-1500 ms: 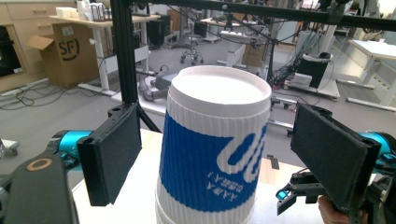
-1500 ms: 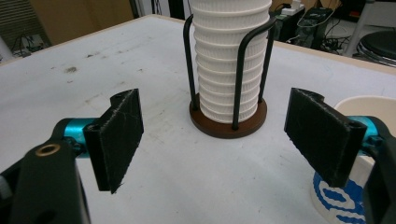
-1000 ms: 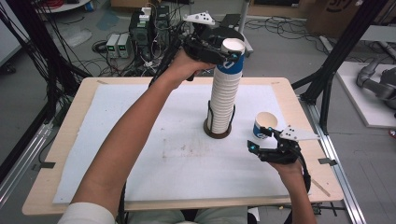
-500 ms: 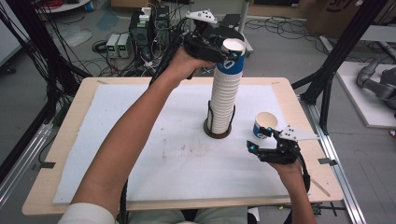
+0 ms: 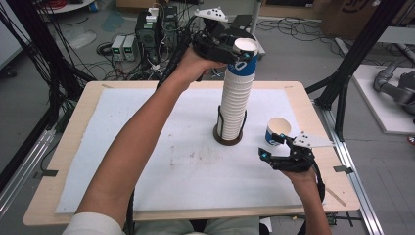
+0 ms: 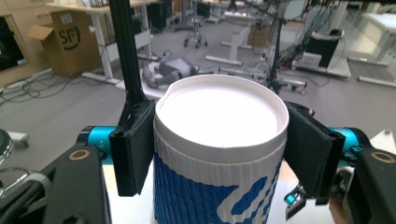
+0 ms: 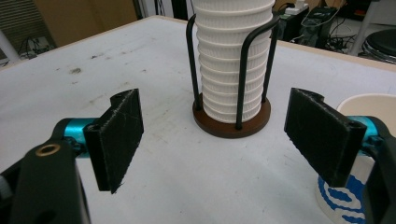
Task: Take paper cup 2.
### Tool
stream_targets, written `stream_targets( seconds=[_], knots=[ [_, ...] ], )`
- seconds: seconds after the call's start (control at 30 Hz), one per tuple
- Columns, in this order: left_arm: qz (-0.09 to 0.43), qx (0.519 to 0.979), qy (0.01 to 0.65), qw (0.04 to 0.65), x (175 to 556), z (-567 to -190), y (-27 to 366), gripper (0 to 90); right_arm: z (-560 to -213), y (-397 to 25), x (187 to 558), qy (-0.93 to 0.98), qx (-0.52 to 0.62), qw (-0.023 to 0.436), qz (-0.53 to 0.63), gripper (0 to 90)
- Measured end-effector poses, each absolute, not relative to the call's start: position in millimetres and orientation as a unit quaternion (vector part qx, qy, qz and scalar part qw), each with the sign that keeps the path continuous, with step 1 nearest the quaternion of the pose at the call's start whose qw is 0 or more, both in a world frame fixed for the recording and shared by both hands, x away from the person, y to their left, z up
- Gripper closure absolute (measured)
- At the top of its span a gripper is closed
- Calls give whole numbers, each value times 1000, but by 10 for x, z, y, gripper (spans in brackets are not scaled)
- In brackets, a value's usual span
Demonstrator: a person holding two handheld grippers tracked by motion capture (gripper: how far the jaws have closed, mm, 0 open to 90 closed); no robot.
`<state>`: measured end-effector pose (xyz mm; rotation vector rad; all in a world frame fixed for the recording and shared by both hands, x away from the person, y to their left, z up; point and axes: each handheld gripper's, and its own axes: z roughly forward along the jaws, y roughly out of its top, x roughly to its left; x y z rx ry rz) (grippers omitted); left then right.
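At the upper middle of the high view, the left gripper (image 5: 230, 49) is raised well above the tabletop (image 5: 68, 122), its fingers closed on the top cup (image 5: 243, 58) of a tall stack of cups (image 5: 235, 105). In the left gripper view the two black fingers (image 6: 135, 149) press against either side of that cup's rim; the cup is white inside, with a ribbed white wall and a blue pattern lower down. The person's left forearm (image 5: 132, 156) runs from the lower left of the high view up to this gripper.

The stack stands upright at the middle of the frame in a cup holder (image 5: 228, 136), a round brown base with thin black wire uprights around the lowest cups. A white mat (image 5: 161, 171) covers most of the tabletop under it.

Right of the holder, a single cup (image 5: 277, 132) stands upright on the mat, white inside with blue on its wall, near the stack but apart from it. Just below it, at the lower right of the frame, the right gripper (image 5: 272, 147) rests low over the mat. Its fingers (image 7: 116, 135) are spread wide and hold nothing; in the right gripper view the holder shows between them, farther off, and the single cup stands just beside the right-hand finger.
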<state>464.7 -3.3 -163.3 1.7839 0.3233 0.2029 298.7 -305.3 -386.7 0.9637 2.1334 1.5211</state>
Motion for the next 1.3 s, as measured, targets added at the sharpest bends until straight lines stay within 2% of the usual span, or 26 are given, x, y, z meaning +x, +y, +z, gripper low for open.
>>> stream_targets(
  seconds=[0.6, 1.03, 1.3],
  knots=[
    [87, 725, 137, 669, 4551, -1263, 171, 309, -3867, -3045, 2988, 752, 334, 177, 540, 201],
    [97, 694, 138, 700, 4422, -1073, 665, 308, -3881, -3024, 2988, 753, 335, 175, 538, 201],
    [108, 702, 149, 689, 4330, -1302, 1146, 308, -3896, -2991, 2983, 755, 334, 170, 538, 201]
  ],
)
